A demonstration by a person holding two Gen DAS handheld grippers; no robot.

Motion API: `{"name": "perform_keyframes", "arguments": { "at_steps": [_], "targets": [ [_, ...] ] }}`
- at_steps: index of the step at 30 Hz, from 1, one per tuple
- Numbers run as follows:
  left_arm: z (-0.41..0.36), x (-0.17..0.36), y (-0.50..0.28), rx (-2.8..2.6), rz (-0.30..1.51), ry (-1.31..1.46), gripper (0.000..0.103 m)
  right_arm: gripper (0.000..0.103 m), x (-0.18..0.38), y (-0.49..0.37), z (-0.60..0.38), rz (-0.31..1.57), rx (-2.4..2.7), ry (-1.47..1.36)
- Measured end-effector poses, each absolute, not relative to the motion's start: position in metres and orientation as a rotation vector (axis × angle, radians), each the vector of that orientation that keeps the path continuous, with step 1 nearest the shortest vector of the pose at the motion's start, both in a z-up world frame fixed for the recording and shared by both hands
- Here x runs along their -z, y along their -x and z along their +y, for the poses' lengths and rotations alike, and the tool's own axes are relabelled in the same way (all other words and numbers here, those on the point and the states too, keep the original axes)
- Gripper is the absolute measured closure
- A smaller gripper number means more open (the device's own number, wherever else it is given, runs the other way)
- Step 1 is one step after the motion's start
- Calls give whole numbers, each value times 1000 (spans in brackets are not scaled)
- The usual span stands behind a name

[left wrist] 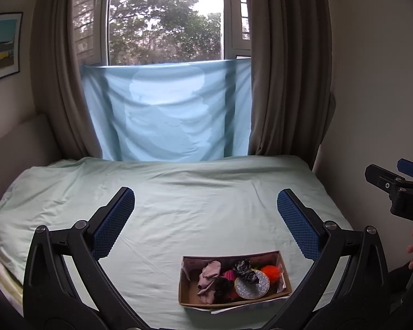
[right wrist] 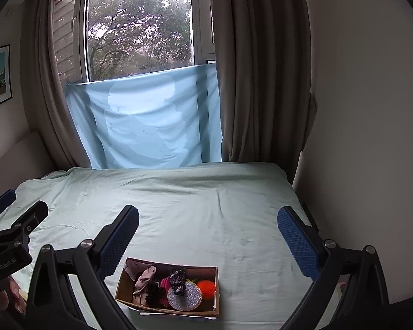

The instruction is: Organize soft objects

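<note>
A cardboard box (left wrist: 235, 297) of soft objects (left wrist: 209, 279) is seen on the bed (left wrist: 179, 206), below and between the wide-spread, empty left hand-held gripper (left wrist: 206, 214) and right hand-held gripper (right wrist: 208, 233).

Cardboard box (left wrist: 235, 282) on bed (left wrist: 179, 198) — gripper (left wrist: 206, 209) agape.

A box of soft things on our bed

We see a small brown cardboard box (left wrist: 235, 299) lying open on the pale green bed (left wrist: 179, 206). Inside it, bunched close together, are a pinkish cloth (left wrist: 208, 277), a fuzzy orange ball (left wrist: 269, 272), a black-and-white scrunchie (left wrist: 243, 271) and a round sparkly silver pad (left wrist: 252, 287).
</note>
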State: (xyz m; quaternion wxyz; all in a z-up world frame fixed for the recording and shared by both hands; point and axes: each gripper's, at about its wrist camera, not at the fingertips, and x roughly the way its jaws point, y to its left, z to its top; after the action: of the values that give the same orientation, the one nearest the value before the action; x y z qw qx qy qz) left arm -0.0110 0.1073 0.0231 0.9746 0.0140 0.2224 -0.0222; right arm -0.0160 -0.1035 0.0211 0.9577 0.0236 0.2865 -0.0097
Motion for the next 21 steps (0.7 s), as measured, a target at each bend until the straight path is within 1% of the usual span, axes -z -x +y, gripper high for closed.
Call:
{"name": "perform_keyframes", "arguments": {
  "at_steps": [21],
  "targets": [
    [111, -25, 16, 53, 434, -6, 0, 3, -32, 21, -103, 566, 26, -32]
  ]
}}
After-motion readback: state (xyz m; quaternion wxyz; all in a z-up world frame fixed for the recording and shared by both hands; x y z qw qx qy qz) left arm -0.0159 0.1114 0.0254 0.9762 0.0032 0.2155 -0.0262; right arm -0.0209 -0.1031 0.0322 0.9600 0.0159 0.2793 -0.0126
